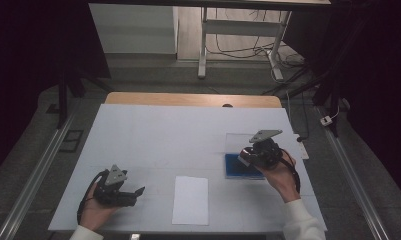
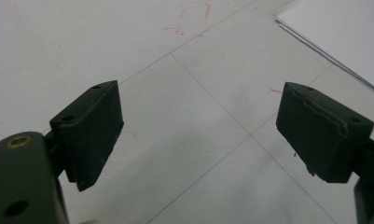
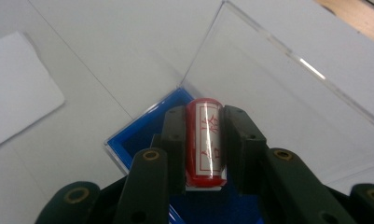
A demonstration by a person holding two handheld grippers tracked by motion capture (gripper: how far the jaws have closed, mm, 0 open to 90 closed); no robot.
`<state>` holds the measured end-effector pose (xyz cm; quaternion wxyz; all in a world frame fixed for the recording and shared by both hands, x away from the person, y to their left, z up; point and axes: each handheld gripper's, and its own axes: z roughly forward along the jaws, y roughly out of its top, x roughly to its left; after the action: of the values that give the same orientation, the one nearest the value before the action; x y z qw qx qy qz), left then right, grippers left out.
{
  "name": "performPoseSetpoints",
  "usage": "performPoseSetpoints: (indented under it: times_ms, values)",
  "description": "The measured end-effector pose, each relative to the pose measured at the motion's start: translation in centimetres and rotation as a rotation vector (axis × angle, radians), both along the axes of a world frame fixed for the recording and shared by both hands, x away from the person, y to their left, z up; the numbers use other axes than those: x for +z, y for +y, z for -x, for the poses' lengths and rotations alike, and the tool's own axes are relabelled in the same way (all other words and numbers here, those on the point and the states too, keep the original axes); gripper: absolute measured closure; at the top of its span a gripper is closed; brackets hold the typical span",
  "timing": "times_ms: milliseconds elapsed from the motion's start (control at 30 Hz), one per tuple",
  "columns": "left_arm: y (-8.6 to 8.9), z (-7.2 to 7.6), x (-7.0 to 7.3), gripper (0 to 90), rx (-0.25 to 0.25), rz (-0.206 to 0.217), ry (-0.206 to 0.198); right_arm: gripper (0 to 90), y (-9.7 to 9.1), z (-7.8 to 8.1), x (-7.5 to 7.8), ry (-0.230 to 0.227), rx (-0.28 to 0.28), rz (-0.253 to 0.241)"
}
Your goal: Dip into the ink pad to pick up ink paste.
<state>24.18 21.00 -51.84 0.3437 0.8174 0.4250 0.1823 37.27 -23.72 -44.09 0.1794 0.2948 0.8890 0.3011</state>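
Nearest you, your left tongs [image 1: 138, 191] rest low over the white desk [image 1: 153, 135], jaws spread wide with nothing between them, just beside the sheet of paper [image 1: 190, 199]. Farther out on your right, your right tongs [image 3: 202, 140] are clamped tight on the red stamp [image 3: 204, 140], holding it just above the blue ink pad [image 3: 138, 140], whose clear lid [image 3: 268, 93] stands open behind.

Dim room; grey carpet floor [image 1: 153, 80], white desk frame [image 1: 238, 30] behind, cables [image 1: 248, 50] trailing, dark sides
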Motion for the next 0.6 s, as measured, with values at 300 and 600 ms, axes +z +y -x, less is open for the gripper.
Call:
performPoseSetpoints:
  times_ms: [300,600]
  values:
    - [0.0,0.0,0.0,14.8,-0.003,-0.004,0.003,70.2,0.5,-0.4,-1.1,0.031,-0.009,0.041]
    - [-0.1,-0.1,-0.1,14.8,-0.002,-0.009,0.005,70.1,0.8,-0.9,-2.2,0.064,-0.013,0.089]
